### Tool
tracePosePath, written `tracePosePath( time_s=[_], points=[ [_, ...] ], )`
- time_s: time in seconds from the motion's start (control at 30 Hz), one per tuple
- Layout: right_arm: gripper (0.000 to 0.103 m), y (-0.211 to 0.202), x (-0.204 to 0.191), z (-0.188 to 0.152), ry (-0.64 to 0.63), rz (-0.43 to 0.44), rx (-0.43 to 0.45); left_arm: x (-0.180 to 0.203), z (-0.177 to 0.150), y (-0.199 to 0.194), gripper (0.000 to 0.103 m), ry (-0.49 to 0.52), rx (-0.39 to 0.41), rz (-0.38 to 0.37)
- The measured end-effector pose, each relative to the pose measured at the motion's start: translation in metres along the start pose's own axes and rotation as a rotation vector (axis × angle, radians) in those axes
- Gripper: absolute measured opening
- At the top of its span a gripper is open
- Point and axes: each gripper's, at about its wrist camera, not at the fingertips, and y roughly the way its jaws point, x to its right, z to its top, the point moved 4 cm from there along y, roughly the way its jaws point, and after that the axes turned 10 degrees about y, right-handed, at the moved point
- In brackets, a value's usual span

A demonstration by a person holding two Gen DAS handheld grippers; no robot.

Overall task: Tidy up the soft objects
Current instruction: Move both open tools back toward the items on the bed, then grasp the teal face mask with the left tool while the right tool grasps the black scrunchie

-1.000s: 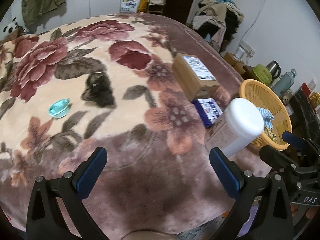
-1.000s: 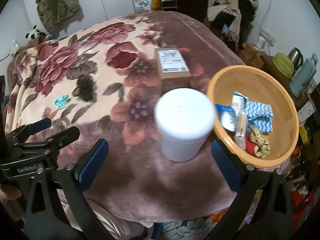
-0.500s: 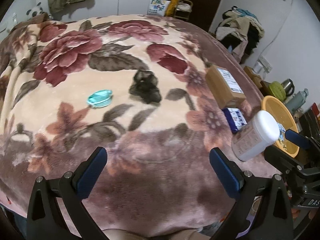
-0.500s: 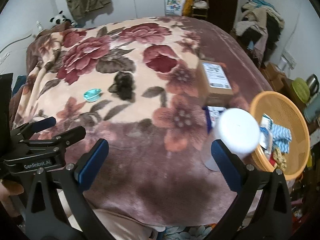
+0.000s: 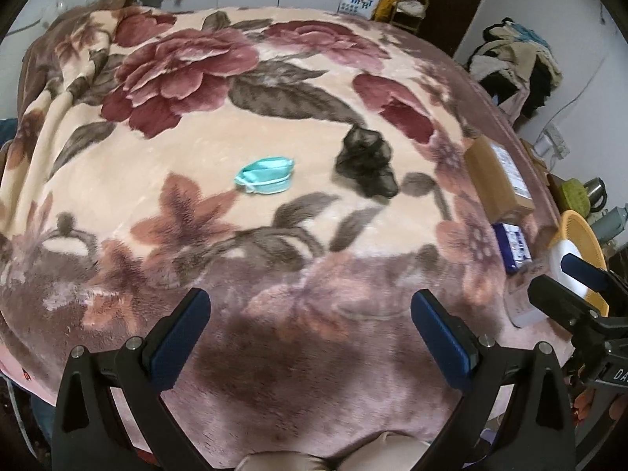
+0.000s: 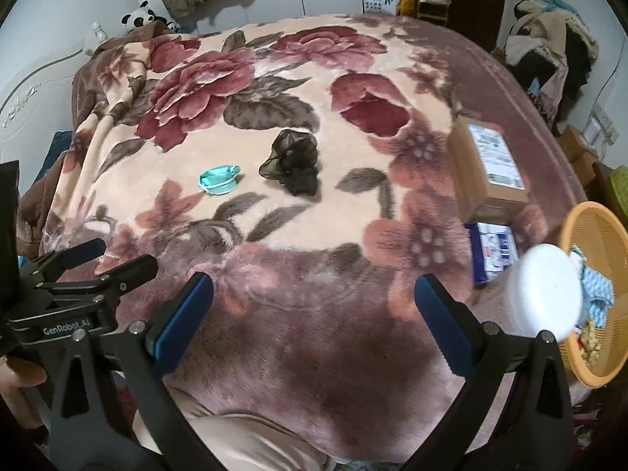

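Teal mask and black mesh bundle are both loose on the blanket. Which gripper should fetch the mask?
Probably left. The left gripper is open, empty, and sits on the mask's side. The right gripper, also open, is nearer the orange basket.

Bed under a floral blanket [image 5: 274,314], carrying a teal face mask [image 5: 266,176], black mesh cloth [image 5: 367,163], cardboard box [image 5: 500,180], blue packet [image 5: 512,246], white jar [image 6: 543,294], orange basket [image 6: 602,243].
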Motion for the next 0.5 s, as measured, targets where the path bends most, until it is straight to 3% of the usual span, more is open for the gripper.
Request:
tracePosePath(
  time_s=[0.5],
  points=[
    [0.103, 0.09, 0.003, 0.011, 0.049, 0.017, -0.147, -0.064, 0.005, 0.089, 0.102, -0.067, -0.1, 0.017]
  ],
)
